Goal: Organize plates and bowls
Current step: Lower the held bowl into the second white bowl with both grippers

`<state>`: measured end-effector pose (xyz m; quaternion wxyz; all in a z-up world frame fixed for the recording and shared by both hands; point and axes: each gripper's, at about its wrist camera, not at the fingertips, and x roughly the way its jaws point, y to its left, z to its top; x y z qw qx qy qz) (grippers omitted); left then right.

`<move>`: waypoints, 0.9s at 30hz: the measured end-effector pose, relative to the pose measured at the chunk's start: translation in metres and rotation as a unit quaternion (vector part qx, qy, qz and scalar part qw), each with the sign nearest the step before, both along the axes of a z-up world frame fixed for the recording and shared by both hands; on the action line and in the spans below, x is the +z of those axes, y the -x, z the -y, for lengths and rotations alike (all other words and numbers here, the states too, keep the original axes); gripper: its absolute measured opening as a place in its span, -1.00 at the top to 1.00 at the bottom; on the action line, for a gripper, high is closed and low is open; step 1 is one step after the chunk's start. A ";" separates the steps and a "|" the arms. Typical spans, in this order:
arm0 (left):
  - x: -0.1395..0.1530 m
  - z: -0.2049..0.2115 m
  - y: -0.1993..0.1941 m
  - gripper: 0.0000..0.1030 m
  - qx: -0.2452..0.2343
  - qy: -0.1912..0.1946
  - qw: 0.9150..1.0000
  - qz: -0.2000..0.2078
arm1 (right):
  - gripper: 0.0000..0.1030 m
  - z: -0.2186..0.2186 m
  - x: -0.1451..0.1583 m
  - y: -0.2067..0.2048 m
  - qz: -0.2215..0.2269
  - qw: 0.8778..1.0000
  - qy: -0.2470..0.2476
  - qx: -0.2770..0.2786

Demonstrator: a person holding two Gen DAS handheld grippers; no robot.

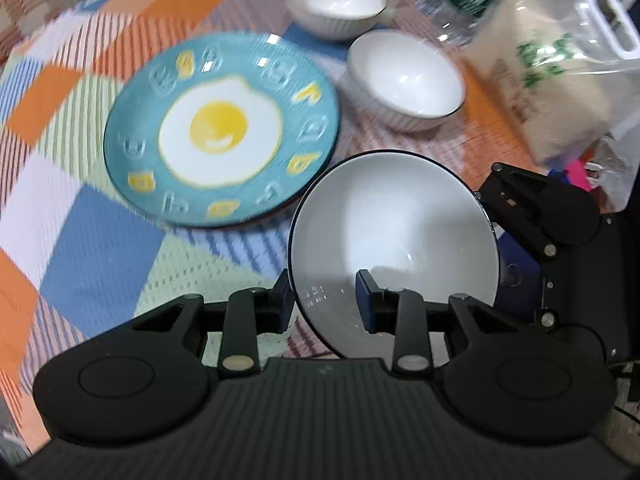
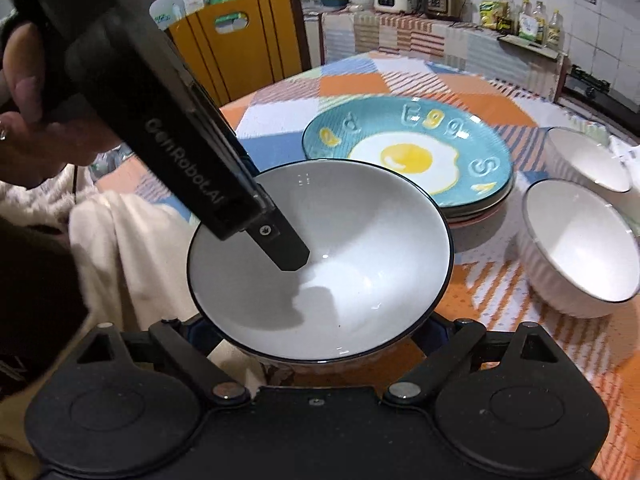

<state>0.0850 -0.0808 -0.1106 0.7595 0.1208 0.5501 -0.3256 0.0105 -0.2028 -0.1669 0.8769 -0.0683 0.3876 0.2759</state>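
Two grippers share my bowl (image 1: 394, 236): left gripper (image 1: 326, 300) clenches its rim, right gripper (image 2: 320, 340) cradles it; plate (image 1: 220, 128) at eleven o'clock.

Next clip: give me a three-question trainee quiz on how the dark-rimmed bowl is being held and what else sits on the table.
1. True or false: the left gripper clamps the rim of the dark-rimmed bowl.
2. How many other white bowls stand on the tablecloth?
3. What is pictured on the blue plate? A) fish B) fried egg C) flower

Key: 1 true, one finger inside, one outside. 2 two: the near bowl and the far bowl. 3 B.
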 end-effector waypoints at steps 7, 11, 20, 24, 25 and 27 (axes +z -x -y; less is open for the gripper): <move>0.034 0.013 0.011 0.40 -0.027 0.007 0.999 0.038 | -0.87 0.013 0.035 0.016 0.046 0.999 0.006 -0.019; 0.050 0.020 0.015 0.40 -0.039 0.007 0.998 0.055 | -0.87 0.020 0.054 0.021 0.071 0.997 0.009 -0.022; 0.069 0.039 0.005 0.40 -0.042 0.018 0.996 0.073 | -0.87 0.038 0.072 0.019 0.094 0.995 0.009 -0.040; 0.071 0.054 -0.007 0.40 -0.042 0.022 0.996 0.079 | -0.86 0.047 0.072 0.010 0.098 0.994 0.015 -0.053; 0.070 0.057 -0.012 0.40 -0.040 0.024 0.996 0.076 | -0.87 0.050 0.071 0.006 0.097 0.994 0.016 -0.056; 0.067 0.065 -0.022 0.40 -0.038 0.028 0.997 0.068 | -0.87 0.057 0.069 -0.001 0.093 0.994 0.015 -0.064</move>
